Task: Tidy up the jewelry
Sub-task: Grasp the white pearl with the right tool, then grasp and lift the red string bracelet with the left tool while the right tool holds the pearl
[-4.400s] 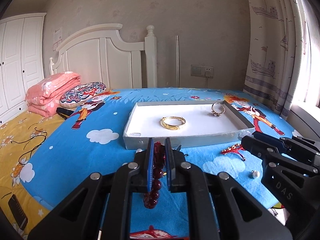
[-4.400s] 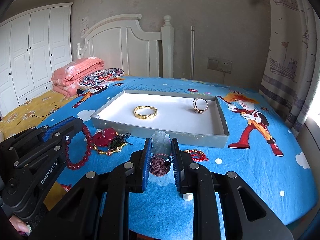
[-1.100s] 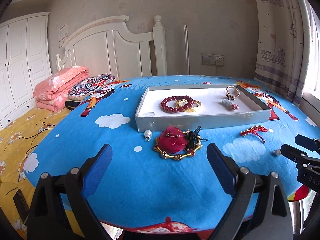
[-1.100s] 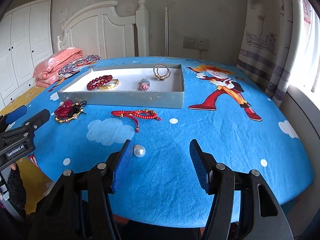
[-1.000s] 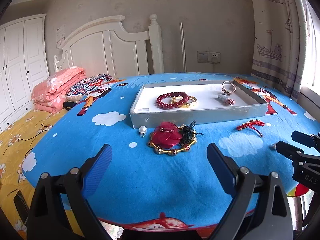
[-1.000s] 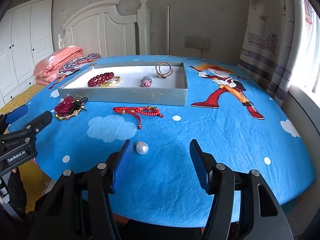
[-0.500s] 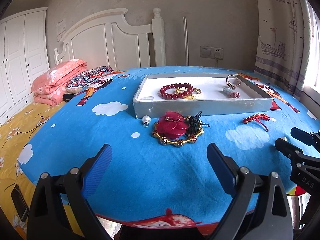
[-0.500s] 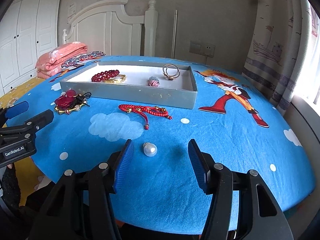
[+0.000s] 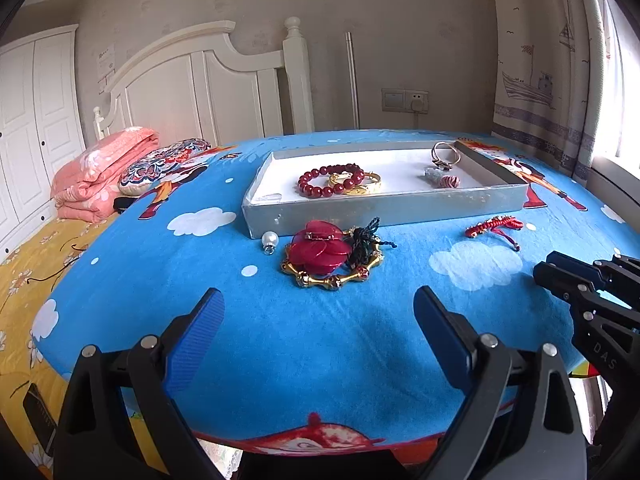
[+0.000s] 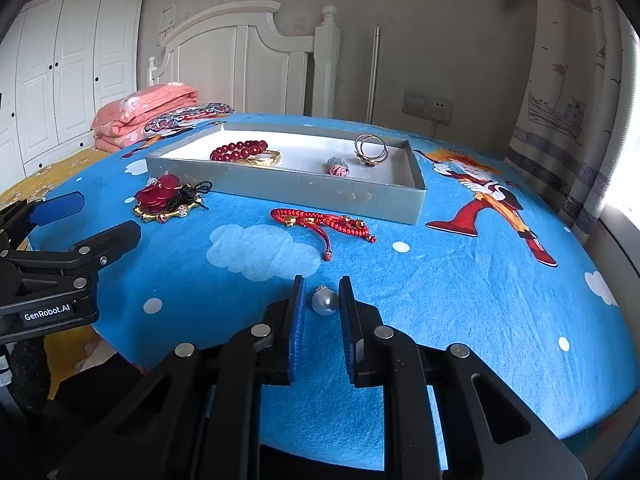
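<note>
from my left wrist, my left claw (image 9: 316, 332) gapes wide and empty over the blue cartoon sheet (image 9: 320, 332), short of the red brooch (image 9: 320, 249). the grey tray (image 9: 380, 208) holds a red bead bracelet (image 9: 330, 180), gold bangle (image 9: 362, 183) and ring (image 9: 445, 154).

from my right wrist, my right claw (image 10: 322, 300) has just been closing; its pads bracket the pearl (image 10: 324, 302), though contact is unclear. a red cord bracelet (image 10: 324, 220) lies beyond it, before the tray (image 10: 304, 186).
</note>
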